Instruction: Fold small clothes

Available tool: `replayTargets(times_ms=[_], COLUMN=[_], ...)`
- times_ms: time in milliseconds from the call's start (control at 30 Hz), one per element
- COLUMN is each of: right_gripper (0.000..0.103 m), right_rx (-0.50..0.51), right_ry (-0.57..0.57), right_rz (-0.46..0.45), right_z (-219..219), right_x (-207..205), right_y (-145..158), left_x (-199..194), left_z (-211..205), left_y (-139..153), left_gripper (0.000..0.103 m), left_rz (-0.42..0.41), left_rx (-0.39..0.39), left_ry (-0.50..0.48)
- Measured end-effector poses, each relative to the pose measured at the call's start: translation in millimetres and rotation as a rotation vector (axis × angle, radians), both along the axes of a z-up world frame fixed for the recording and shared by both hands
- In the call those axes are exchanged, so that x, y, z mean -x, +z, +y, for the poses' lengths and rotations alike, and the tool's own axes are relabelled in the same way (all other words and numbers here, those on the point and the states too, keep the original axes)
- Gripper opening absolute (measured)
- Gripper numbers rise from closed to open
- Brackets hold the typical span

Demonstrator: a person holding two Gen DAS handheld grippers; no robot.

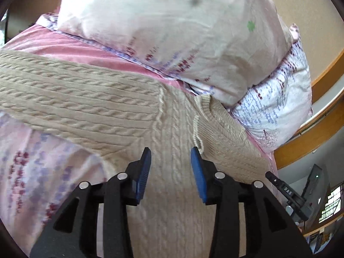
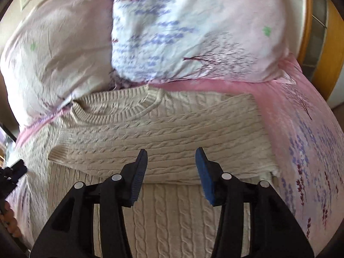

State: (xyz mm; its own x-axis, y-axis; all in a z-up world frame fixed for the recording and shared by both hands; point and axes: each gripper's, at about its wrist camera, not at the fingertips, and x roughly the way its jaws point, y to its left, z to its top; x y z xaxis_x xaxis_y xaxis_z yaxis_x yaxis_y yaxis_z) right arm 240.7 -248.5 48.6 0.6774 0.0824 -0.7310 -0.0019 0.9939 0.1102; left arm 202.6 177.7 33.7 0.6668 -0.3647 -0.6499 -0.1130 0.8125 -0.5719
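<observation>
Sweater (image 2: 163, 129) lay flat on the pink bedsheet (image 2: 301, 116), collar at twelve o'clock against the pillows (image 2: 193, 32), its right sleeve (image 2: 150, 150) already crossed over the chest so the body would narrow for folding. I held my right gripper (image 2: 171, 172) wide and empty above that sleeve, and my left gripper (image 1: 171, 172) equally wide and empty over the left shoulder, its sleeve (image 1: 71, 103) stretching to nine o'clock, probably next to fold.

pink bed (image 2: 301, 111), sweater (image 2: 172, 129), pillows (image 2: 193, 32)
</observation>
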Motion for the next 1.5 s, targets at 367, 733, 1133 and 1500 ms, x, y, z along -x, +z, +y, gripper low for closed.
replayTargets(times_ms=[367, 733, 1133, 1500], right_gripper=[0.051, 0.059, 0.059, 0.062], right_rx=[0.183, 0.06, -0.018, -0.074], right_ry=[0.083, 0.08, 0.097, 0.039], right_rz=[0.055, 0.08, 0.056, 0.041], right_z=[64, 47, 24, -18], right_x=[-18, -6, 14, 24], right_y=[-21, -11, -3, -3], left_x=[45, 42, 25, -46], left_z=[143, 197, 187, -4], left_y=[-19, -43, -19, 54], left_gripper=[0.039, 0.02, 0.007, 0.007], left_rz=[0.121, 0.122, -0.025, -0.253], left_rx=[0.098, 0.309, 0.327, 0.316], left_ry=[0.371, 0.574, 0.575, 0.066])
